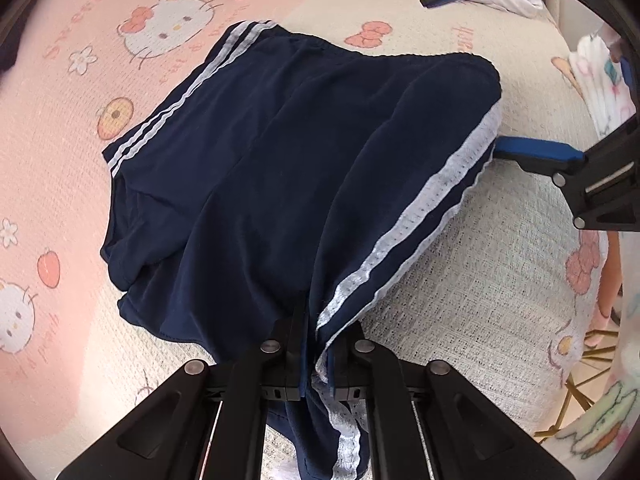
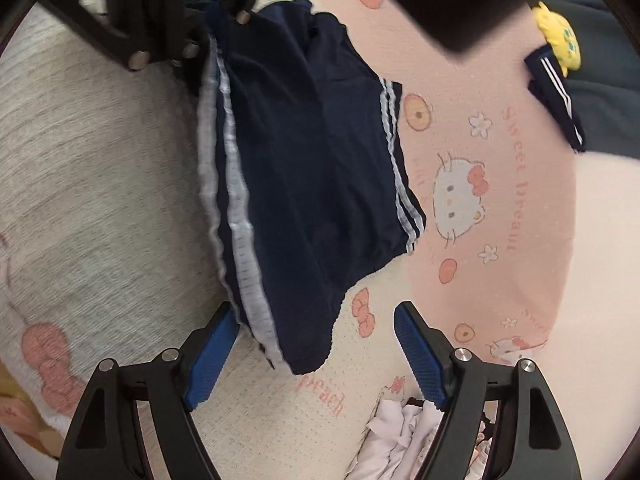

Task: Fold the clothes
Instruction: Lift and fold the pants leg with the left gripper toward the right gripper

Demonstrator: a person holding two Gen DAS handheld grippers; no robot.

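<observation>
Jaws-hidden white clothes (image 2: 400, 436), right view only

Shorts (image 1: 280, 168) lie spread on the bed sheet (image 1: 80, 184), their near corner pinched in the left tool (image 1: 314, 344) — the right tool (image 2: 316, 344) straddles the far corner, fingers either side. A crumpled garment (image 2: 400, 432) lies near the right tool.

Left gripper (image 1: 312, 344): black angular frame, round silver screws.
Right gripper (image 2: 316, 344): black frame, silver screws, ribbed blue pads on fingers (image 2: 210, 360).
</observation>
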